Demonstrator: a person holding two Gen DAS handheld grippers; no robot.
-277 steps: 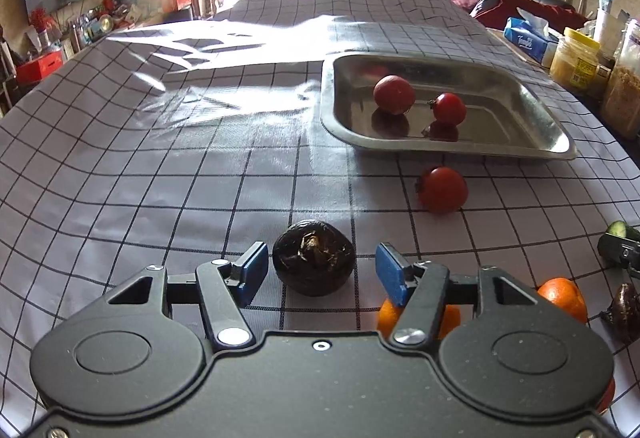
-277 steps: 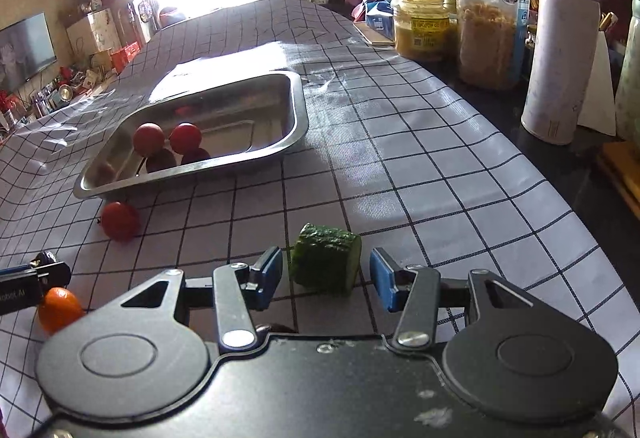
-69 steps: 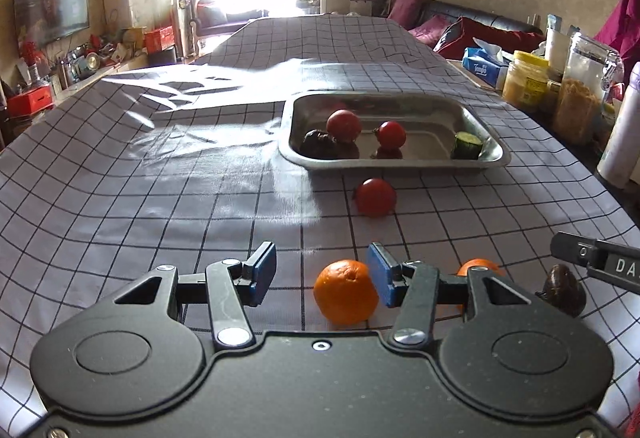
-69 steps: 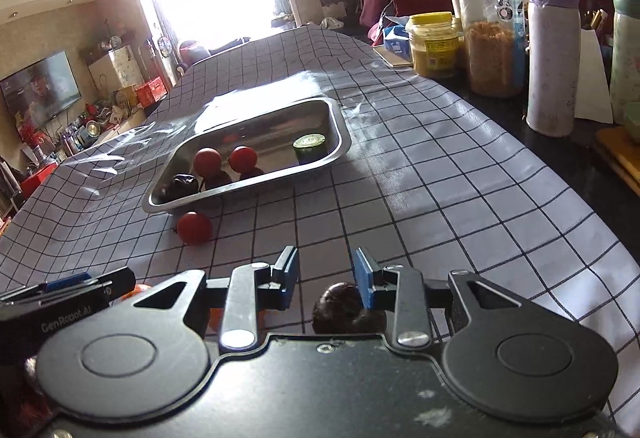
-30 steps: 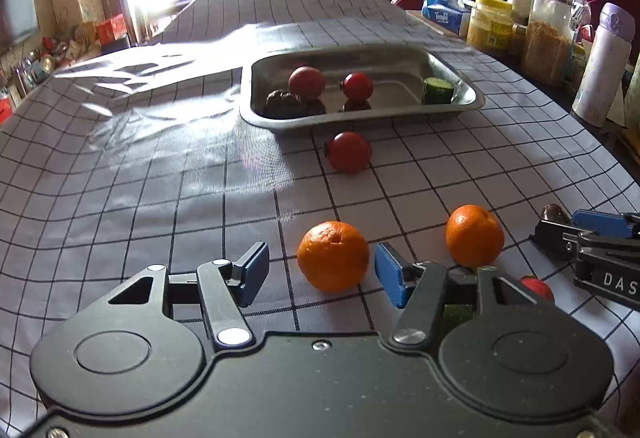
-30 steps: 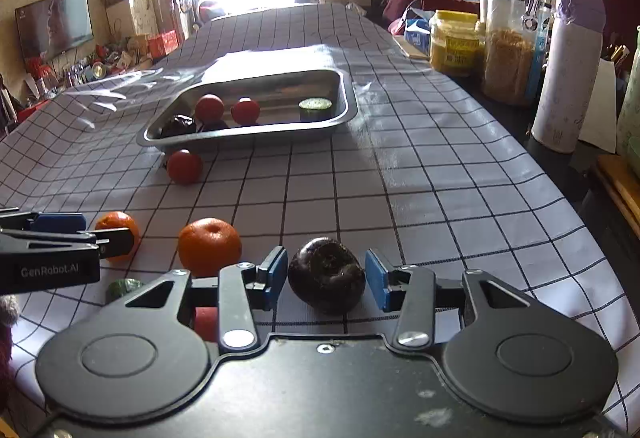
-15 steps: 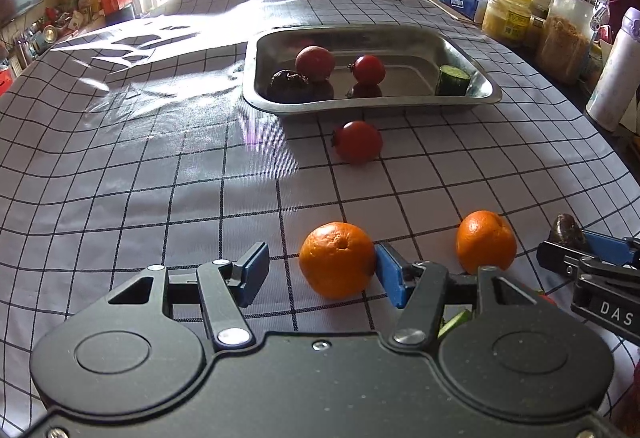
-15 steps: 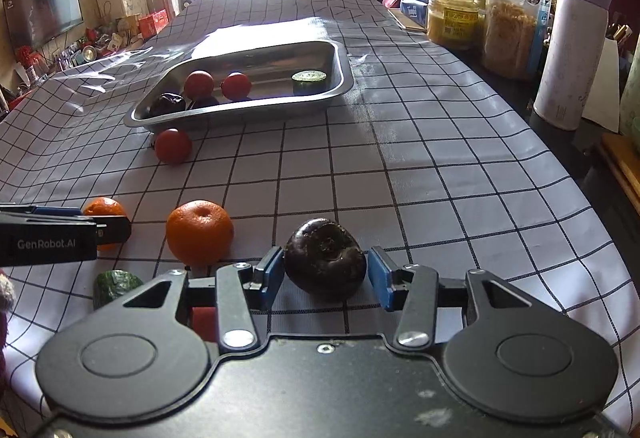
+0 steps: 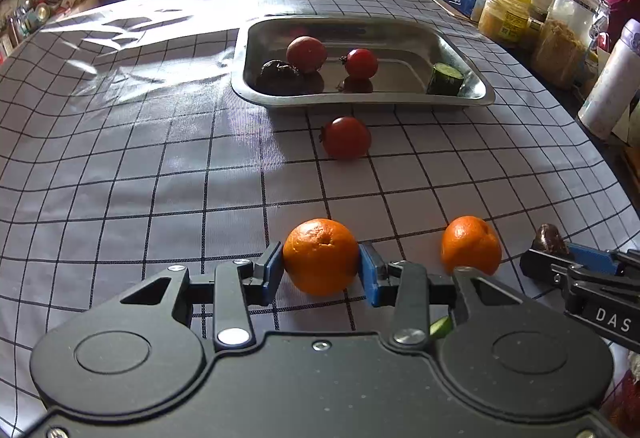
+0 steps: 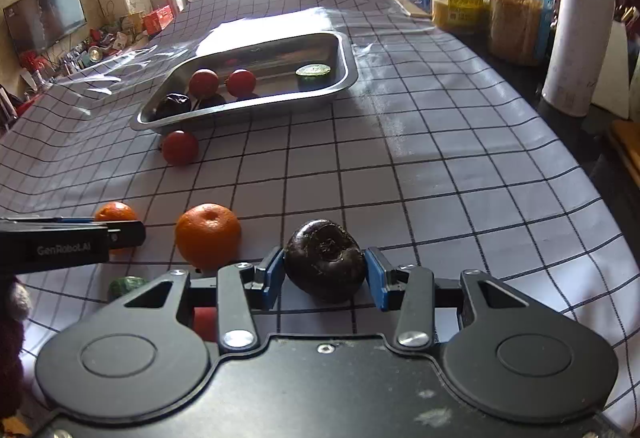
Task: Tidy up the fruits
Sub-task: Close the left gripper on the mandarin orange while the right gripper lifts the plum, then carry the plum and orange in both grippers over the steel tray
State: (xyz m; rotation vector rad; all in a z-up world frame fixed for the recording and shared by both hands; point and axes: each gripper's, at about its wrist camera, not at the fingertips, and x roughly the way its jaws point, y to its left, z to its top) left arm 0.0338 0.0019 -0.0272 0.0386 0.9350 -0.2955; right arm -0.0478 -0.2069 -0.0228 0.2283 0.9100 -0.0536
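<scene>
Two pinches: left gripper [image 9: 321, 274] jaws, just closed, on the orange [image 9: 321, 256] (right gripper [image 10: 325, 276] likewise clamping the dark fruit [image 10: 325, 264]).

We see our left gripper [image 9: 321, 270] and right gripper [image 10: 325, 274] as matte black housings with round embossed discs, silver screws, blue finger pads [image 9: 273, 267] and white side lettering.

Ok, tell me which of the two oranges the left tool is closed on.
The left tool has just closed on the orange between its blue pads. The other orange sits free on the cloth, toward the right tool.
</scene>
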